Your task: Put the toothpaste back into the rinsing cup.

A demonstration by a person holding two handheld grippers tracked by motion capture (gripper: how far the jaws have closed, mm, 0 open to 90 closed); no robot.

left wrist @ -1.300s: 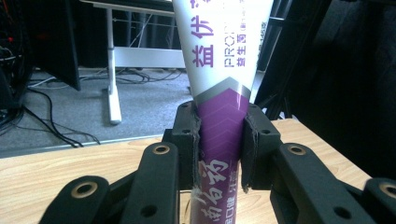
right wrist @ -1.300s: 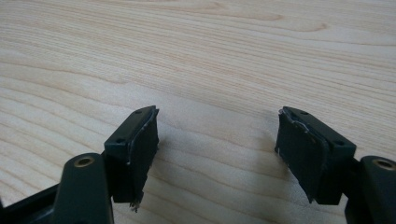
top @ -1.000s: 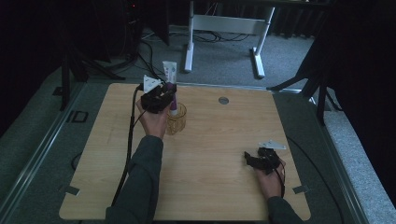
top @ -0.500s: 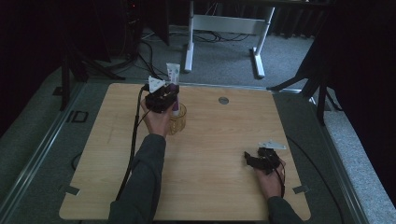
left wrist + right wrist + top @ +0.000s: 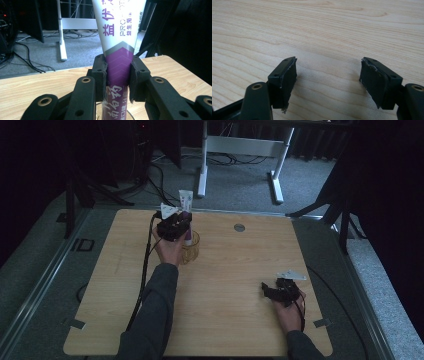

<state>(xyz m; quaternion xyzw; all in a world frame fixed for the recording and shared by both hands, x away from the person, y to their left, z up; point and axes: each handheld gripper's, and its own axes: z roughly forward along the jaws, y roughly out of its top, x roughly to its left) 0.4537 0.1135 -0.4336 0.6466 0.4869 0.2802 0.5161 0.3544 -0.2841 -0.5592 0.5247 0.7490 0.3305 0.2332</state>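
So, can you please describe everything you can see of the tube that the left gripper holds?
The tube is a soft plastic squeeze tube, white in its upper part and purple lower down, with purple printed lettering. It stands upright. The left gripper is shut on its purple part, one black pad pressing each side. In the high view its lower end sits inside a clear amber glass cup on the wooden table, flat wide end up.

We saw a light wooden table (image 5: 225,320) with a clear amber glass cup (image 5: 191,251) standing on it, plus a small grey disc (image 5: 239,227), maybe a grommet.
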